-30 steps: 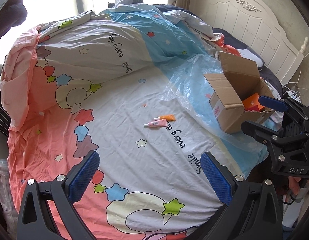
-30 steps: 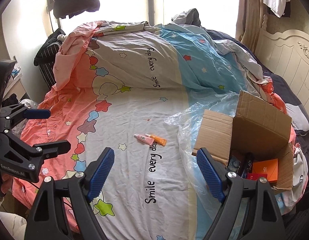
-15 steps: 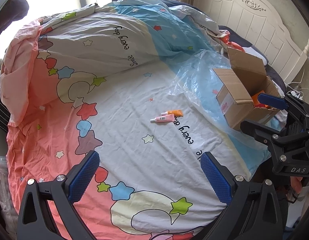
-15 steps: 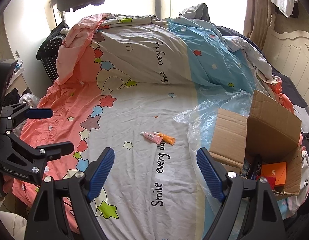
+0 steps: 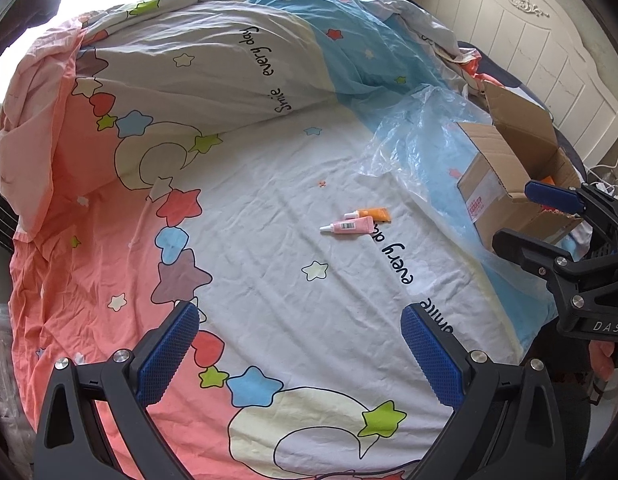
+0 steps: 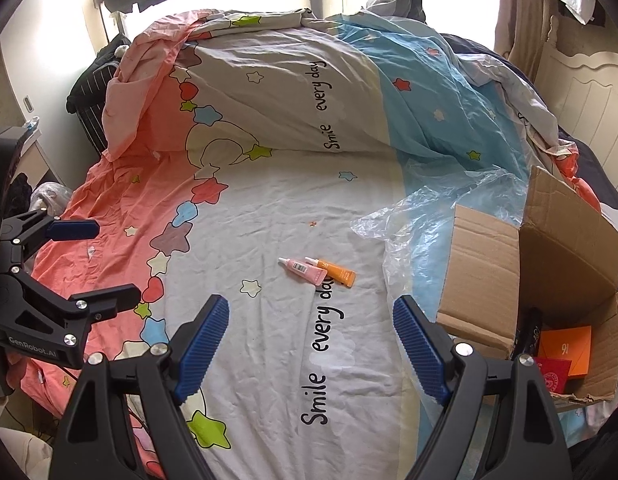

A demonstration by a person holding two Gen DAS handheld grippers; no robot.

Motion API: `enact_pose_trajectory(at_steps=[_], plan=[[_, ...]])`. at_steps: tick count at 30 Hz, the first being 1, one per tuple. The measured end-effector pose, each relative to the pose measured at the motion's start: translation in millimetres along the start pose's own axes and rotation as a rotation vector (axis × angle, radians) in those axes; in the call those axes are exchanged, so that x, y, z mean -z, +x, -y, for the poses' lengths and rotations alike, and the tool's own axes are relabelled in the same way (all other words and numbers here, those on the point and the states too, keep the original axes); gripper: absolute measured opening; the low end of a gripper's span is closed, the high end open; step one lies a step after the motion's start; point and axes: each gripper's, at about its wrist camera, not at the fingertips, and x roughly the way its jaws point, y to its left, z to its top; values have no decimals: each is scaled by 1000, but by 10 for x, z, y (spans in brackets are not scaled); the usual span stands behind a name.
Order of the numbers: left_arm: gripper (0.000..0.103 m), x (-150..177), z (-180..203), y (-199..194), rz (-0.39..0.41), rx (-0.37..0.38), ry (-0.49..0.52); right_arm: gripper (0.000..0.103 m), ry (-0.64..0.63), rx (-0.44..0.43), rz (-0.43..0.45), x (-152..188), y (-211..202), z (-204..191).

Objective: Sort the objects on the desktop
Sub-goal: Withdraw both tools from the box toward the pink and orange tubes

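Left gripper (image 5: 299,354): jaws wide, empty | right gripper (image 6: 311,344): jaws wide, empty, both poised for a pick | pink tube (image 6: 303,270) touching orange tube (image 6: 333,272), frame centre on bed (image 6: 269,208) | box (image 6: 529,276) at right, flaps open to receive them.

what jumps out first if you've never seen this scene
A loud star-print bedsheet fills the view. On its pale middle lie two small tubes side by side, a pink tube and an orange tube. To their right an open cardboard box sits on crinkled clear plastic.
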Motion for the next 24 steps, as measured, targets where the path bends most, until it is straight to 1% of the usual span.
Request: enact_pose_trajectory(at_steps=[6, 13, 17, 21, 24], plan=[[103, -27, 101, 225, -10, -10, 40, 82, -10, -17, -31, -13, 204, 114], [103, -63, 276, 570, -36, -5, 95, 82, -65, -22, -67, -27, 496, 167], [103, -123, 305, 703, -13, 7, 114, 82, -86, -59, -78, -40, 663, 220], [103, -172, 341, 861, -6, 39, 145, 82, -114, -90, -91, -72, 864, 290], [103, -175, 363, 984, 3, 50, 174, 82, -132, -122, -94, -75, 1001, 318]])
